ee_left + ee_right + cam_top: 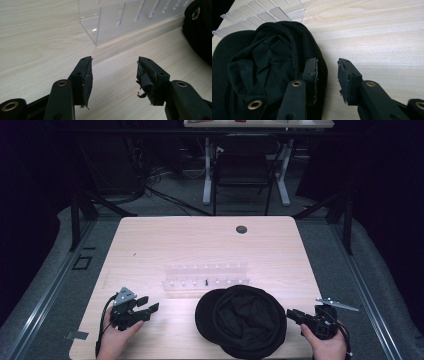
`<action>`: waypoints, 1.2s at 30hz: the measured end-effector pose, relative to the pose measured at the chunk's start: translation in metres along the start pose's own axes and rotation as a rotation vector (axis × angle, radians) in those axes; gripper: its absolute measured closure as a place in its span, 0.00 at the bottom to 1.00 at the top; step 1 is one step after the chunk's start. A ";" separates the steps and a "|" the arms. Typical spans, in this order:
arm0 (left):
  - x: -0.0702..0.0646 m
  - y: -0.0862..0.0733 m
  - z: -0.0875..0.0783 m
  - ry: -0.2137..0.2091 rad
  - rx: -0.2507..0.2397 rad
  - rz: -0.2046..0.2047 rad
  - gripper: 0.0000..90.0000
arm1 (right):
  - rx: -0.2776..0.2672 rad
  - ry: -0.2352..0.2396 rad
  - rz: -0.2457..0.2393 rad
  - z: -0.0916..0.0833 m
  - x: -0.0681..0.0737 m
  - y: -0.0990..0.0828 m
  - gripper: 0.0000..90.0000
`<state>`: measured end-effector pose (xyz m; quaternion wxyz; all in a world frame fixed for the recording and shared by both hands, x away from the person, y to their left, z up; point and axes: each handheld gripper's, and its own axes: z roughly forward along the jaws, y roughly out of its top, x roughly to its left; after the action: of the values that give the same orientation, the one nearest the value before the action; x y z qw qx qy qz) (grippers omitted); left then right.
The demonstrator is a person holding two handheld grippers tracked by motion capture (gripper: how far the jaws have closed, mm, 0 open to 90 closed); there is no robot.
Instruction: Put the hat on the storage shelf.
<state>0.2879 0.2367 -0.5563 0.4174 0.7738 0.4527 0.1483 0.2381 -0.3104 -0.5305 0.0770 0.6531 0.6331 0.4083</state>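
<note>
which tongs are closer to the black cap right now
Right. The right tongs sit at the black cap's edge, open; the left tongs are open too, well off to its left.

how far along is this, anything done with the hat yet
Nothing looks done: the hat lies inside up at the near table edge, before the clear rack. In hand: nothing. The left claw is open over bare wood; the right claw is open at the hat's rim. Gripping it is left.

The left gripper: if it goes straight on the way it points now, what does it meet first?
Probably the near corner of the clear plastic rack. The left gripper has its jaws open over bare table, and the rack stands straight ahead. The black cap lies off to one side.
</note>
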 end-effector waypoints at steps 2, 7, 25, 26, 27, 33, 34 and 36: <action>-0.001 0.000 0.001 0.003 -0.001 0.012 0.52 | 0.004 0.000 0.007 -0.001 0.001 0.001 0.77; -0.004 0.000 0.003 -0.006 0.010 0.029 0.52 | 0.007 -0.016 -0.008 -0.006 0.004 0.004 0.76; -0.011 0.000 0.005 -0.018 0.014 0.046 0.52 | 0.079 0.027 0.014 -0.008 0.012 0.003 0.73; -0.012 0.000 0.005 -0.020 0.012 0.046 0.52 | 0.086 0.030 0.031 -0.007 0.013 0.003 0.74; -0.012 0.000 0.005 -0.020 0.012 0.046 0.52 | 0.091 0.032 0.038 -0.007 0.014 0.003 0.74; -0.012 0.000 0.005 -0.022 0.012 0.045 0.52 | 0.114 0.030 0.077 -0.006 0.017 0.003 0.75; -0.012 0.000 0.005 -0.022 0.011 0.044 0.52 | 0.124 0.037 0.094 -0.005 0.016 0.003 0.76; -0.012 0.000 0.005 -0.022 0.010 0.045 0.52 | 0.130 0.031 0.098 -0.005 0.016 0.003 0.77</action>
<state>0.2846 0.2245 -0.5573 0.4151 0.7875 0.4312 0.1470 0.2352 -0.2983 -0.5186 0.0043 0.6805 0.6267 0.3796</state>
